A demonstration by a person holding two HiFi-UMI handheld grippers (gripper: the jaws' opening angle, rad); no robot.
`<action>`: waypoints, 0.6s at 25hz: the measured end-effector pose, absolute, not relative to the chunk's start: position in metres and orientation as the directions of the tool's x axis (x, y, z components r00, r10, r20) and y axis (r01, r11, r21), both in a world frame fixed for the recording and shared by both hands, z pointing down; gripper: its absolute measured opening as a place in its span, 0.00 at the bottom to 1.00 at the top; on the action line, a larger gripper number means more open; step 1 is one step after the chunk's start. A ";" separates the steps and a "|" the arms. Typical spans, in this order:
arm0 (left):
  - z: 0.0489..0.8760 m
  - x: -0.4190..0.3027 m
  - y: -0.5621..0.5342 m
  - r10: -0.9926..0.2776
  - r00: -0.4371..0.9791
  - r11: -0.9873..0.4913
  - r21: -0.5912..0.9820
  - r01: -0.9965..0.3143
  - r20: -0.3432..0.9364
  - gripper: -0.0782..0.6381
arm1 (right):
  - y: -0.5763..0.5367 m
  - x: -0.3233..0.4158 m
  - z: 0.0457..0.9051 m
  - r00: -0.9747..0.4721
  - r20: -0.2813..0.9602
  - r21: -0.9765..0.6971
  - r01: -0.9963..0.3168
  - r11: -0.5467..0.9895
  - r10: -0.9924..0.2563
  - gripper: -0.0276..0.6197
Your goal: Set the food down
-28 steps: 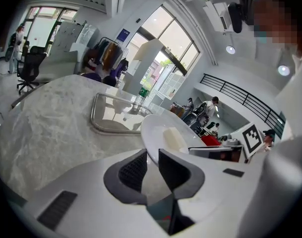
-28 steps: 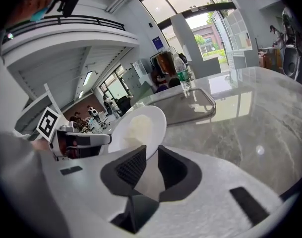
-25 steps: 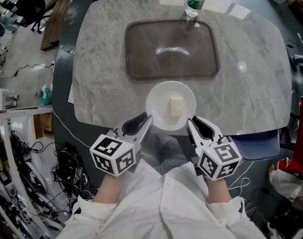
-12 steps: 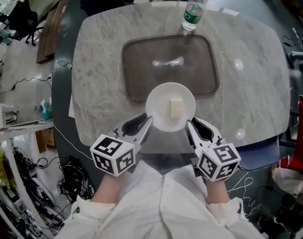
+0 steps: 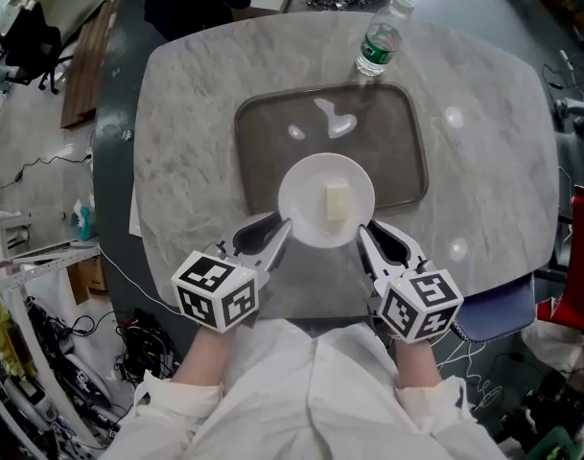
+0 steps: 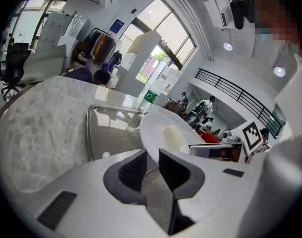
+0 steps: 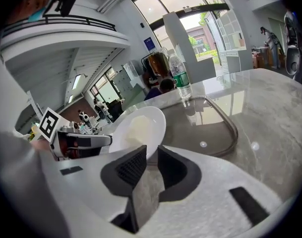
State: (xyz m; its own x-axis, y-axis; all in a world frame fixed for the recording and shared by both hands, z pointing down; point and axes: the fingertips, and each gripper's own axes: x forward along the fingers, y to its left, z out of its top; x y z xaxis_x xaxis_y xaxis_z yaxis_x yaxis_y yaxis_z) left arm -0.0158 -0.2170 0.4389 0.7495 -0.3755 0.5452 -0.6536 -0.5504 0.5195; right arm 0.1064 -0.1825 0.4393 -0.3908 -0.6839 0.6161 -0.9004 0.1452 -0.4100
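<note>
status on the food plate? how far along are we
Done: the white plate with its pale food block is gripped and sits over the near edge of the dark tray. In hand: the left tongs and right tongs each clamp the plate's rim, and it looks raised off the tray. Left: lower it, open both tongs, back away.

**Right gripper [image 7: 151, 155] pinching the plate [image 7: 156, 114] rim**

Jaws are closed on the white plate's near edge. A pale block of food [image 7: 132, 129] sits on it, maybe cheese, too washed out to tell. Dark tray [image 7: 231, 128] and water bottle [image 7: 179, 83] sit behind it.
</note>
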 end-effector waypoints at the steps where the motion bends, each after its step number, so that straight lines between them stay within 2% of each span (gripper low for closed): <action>1: 0.440 -0.014 -0.221 -0.369 0.752 -0.555 0.520 -0.649 0.546 0.22 | -0.186 0.108 0.441 -0.388 0.619 -0.409 -0.901 0.141 -0.683 0.14; 15: 0.464 0.009 -0.271 -0.282 0.761 -0.609 0.503 -0.613 0.584 0.22 | -0.227 0.126 0.462 -0.338 0.662 -0.394 -0.916 0.073 -0.669 0.14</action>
